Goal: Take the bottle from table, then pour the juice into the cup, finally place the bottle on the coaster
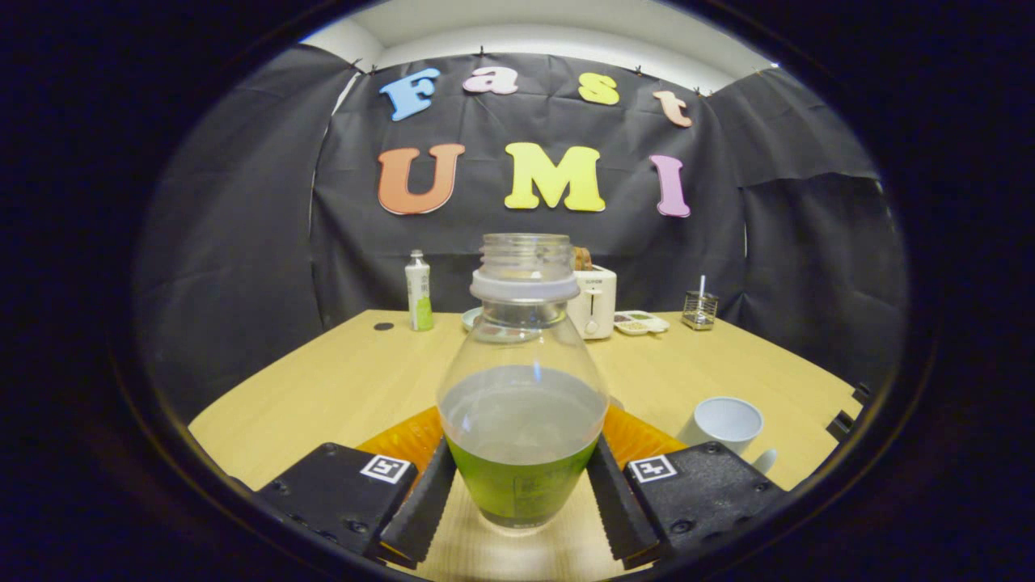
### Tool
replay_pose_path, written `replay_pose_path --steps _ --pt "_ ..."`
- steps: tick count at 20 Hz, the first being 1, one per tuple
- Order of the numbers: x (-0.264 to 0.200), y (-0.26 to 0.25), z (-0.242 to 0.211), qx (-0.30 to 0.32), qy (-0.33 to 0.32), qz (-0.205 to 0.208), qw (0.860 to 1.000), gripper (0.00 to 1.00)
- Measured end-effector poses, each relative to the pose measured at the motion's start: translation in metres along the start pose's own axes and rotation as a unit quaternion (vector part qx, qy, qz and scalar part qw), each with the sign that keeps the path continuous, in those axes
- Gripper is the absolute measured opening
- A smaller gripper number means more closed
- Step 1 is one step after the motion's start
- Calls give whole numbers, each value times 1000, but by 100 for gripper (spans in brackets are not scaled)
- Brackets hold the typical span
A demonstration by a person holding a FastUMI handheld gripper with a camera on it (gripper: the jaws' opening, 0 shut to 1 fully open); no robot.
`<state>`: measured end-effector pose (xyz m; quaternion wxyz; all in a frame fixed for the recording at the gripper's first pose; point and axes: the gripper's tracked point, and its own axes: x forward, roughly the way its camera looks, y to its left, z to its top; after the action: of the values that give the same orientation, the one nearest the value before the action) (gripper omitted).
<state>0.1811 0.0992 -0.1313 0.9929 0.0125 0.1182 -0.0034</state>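
Note:
A clear bottle with no cap stands upright between my fingers, green juice filling its lower part. My gripper is shut on the bottle, one finger pressing each side of its wide body. An orange coaster lies on the table just behind the bottle and shows past both its sides. A white cup stands empty on the table beyond my right finger. I cannot tell whether the bottle's base rests on the table or hangs just above it.
The wooden table runs back to the black cloth wall. Along its far edge stand a small white-and-green bottle, a white toaster, a divided white dish and a wire holder.

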Motion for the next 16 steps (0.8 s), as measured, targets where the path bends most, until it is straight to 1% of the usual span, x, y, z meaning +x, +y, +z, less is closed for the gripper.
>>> replay_pose_path --steps 5,9,13,16 --pt "-11 8 16 61 -9 42 997 83" --pt "-21 10 31 122 -19 73 990 83" --pt "-22 6 37 192 -18 98 976 83" --pt "-21 2 43 257 -17 123 958 82"
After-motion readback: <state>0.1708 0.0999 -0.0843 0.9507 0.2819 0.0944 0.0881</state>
